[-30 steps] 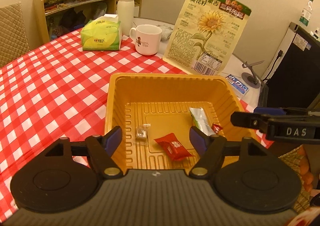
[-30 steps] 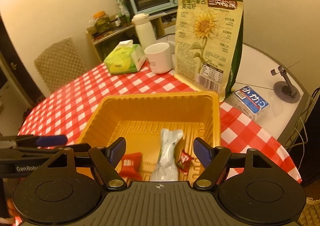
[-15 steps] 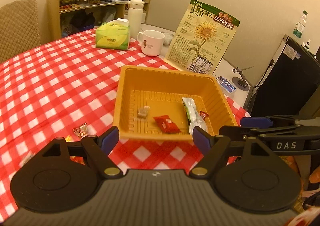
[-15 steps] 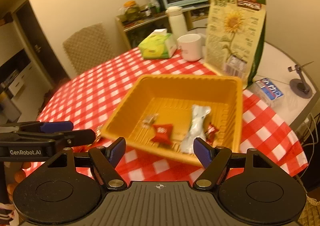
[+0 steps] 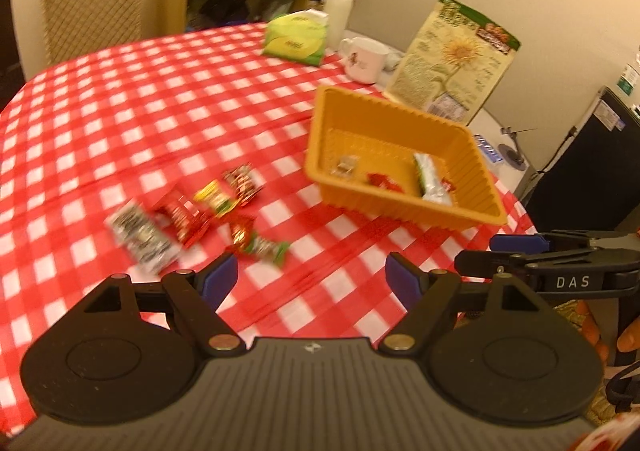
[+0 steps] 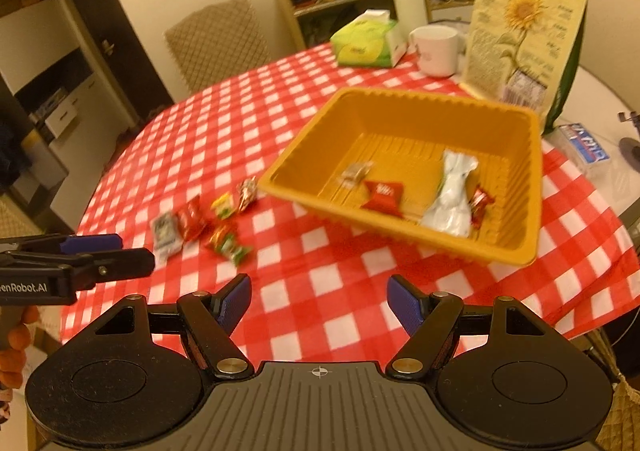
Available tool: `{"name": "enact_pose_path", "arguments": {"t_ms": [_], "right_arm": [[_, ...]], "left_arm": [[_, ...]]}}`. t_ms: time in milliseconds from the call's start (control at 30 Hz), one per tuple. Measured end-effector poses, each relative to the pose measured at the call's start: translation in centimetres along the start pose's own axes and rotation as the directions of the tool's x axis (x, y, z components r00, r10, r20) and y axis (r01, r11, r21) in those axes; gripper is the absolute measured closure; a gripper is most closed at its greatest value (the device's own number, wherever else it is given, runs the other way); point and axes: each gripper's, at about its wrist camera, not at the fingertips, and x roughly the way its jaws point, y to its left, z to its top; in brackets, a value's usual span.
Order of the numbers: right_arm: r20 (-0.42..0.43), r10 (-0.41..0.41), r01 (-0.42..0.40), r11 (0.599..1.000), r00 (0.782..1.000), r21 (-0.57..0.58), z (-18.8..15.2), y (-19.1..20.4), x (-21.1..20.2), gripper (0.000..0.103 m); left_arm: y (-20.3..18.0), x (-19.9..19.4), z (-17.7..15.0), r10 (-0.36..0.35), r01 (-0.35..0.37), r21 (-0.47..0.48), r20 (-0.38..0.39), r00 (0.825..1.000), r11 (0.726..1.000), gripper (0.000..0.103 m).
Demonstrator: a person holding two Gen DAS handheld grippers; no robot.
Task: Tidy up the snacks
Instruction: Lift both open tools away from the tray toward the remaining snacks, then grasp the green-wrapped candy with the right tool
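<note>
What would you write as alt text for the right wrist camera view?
An open, empty claw hovers over a red checked tablecloth, facing a yellow tray holding four wrapped snacks. More loose snacks lie on the cloth to the tray's left, with a mug, tissue pack and sunflower seed bag behind.

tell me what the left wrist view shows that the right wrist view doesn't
Only the left wrist view shows the black cabinet at far right, and the right tool from the side. Only the right wrist view shows the doorway and drawers at left, and the left tool from the side. Both share the yellow tray, the loose snacks on the checked cloth, the mug and the sunflower bag.
</note>
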Motion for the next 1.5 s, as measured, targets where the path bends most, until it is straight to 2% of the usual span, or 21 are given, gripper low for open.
{"name": "enact_pose_path", "arguments": {"t_ms": [433,733,1333,1367,1433,1500], "right_arm": [[-0.089,0.008,-0.013,0.998,0.996,-0.058,-1.0,3.0,4.0,0.029],[-0.128,0.016,-0.027,0.996,0.992,-0.090,-0.9,5.6,6.9,0.029],[-0.103,0.039,-0.065,0.962,0.994,-0.265,-0.2,9.3,13.0,0.029],[-0.100,0.039,-0.066,0.958,0.994,-0.280,-0.1,9.4,13.3,0.030],[-0.092,0.045,-0.072,0.947,0.995,-0.313,-0.1,9.5,14.0,0.048],[-0.092,0.033,-0.063,0.938,0.995,-0.340,0.1,9.5,15.0,0.051]], "left_arm": [[5.2,-0.6,-2.3,0.073,-0.077,-0.084,-0.047,0.996,0.994,0.024],[8.8,-1.4,-2.7,0.113,-0.119,-0.135,-0.051,0.992,0.984,0.024],[14.5,-1.0,-3.2,0.184,-0.194,-0.184,-0.070,0.980,0.964,0.024],[14.7,-0.9,-3.2,0.187,-0.197,-0.184,-0.071,0.980,0.963,0.024],[15.1,-0.6,-3.1,0.190,-0.201,-0.185,-0.074,0.979,0.962,0.024],[15.3,-0.4,-3.1,0.190,-0.202,-0.185,-0.077,0.979,0.962,0.024]]}}
